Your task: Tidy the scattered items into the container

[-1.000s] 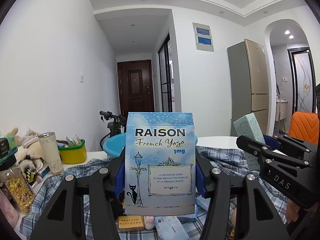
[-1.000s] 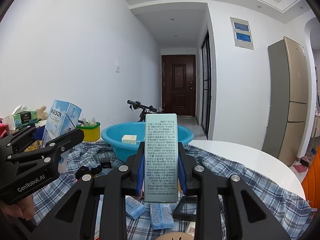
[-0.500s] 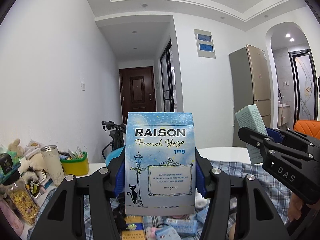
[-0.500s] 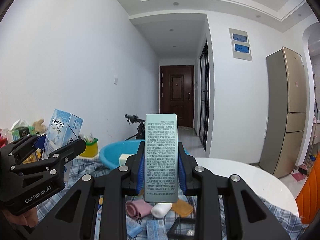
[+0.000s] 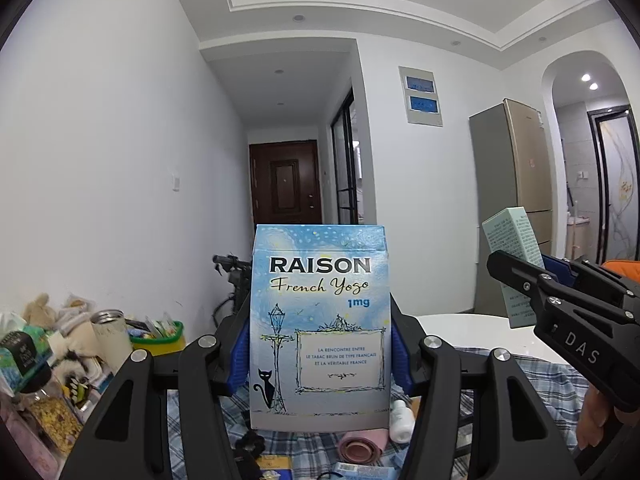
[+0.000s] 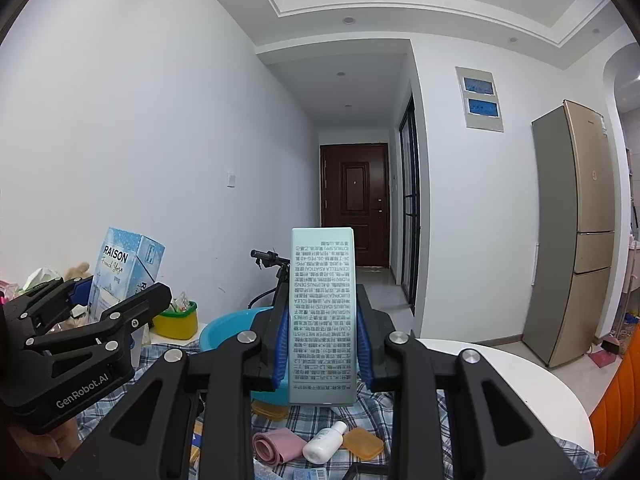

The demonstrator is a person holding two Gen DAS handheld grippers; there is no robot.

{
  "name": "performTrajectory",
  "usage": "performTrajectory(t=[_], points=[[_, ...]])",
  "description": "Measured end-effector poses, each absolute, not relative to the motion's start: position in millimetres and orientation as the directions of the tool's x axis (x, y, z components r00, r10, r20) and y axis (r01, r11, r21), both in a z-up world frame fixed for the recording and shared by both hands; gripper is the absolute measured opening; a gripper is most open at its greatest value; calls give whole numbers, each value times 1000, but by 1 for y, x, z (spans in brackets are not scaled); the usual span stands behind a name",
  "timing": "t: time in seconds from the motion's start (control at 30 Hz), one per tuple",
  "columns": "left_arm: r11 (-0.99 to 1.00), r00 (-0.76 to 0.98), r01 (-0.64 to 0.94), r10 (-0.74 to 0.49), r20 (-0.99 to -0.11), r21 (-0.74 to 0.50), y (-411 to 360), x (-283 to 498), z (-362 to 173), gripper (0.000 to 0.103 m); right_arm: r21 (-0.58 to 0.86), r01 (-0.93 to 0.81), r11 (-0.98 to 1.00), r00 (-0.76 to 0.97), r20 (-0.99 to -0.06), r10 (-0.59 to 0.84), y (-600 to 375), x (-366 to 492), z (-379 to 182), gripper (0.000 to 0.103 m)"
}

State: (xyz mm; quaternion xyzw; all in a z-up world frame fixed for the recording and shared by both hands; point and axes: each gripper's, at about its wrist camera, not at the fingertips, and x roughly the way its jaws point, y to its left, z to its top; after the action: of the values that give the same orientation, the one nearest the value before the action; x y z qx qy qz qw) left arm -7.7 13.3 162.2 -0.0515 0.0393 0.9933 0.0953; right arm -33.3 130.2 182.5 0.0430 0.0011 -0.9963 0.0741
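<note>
My left gripper (image 5: 319, 356) is shut on a light blue "RAISON French Yogo" box (image 5: 319, 328), held upright above the table. My right gripper (image 6: 321, 348) is shut on a tall pale green box (image 6: 322, 316) with printed text, also upright. Each gripper shows in the other's view: the green box (image 5: 514, 256) at the right, the blue box (image 6: 124, 272) at the left. The blue basin (image 6: 228, 328) sits on the checked cloth beyond and below the right gripper, partly hidden by it. On the cloth below lie a pink roll (image 6: 276, 448), a small white bottle (image 6: 326, 442) and an orange soap-like block (image 6: 362, 442).
A yellow tub (image 6: 176, 320) of packets stands beside the basin. At the left edge are a steel tumbler (image 5: 110, 336), plush toys and a jar of cereal (image 5: 52, 420). The white round table (image 6: 520, 384) extends right. An orange chair (image 6: 620, 400), fridge and scooter stand beyond.
Both grippers have risen with their boxes still held. The basin and cloth sit lower in view, and the pink roll, bottle and orange block have come into sight below.
</note>
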Motion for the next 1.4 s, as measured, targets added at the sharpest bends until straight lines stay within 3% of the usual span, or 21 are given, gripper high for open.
performTrajectory(t=[0.6, 1.4], points=[[-973, -974, -210, 199, -110, 96, 26, -35, 175, 58, -7, 161, -987, -984, -76, -160, 119, -61, 200, 26], [-977, -975, -208, 203, -93, 47, 23, -155, 197, 58, -2, 180, -984, -982, -64, -180, 109, -158, 234, 26]])
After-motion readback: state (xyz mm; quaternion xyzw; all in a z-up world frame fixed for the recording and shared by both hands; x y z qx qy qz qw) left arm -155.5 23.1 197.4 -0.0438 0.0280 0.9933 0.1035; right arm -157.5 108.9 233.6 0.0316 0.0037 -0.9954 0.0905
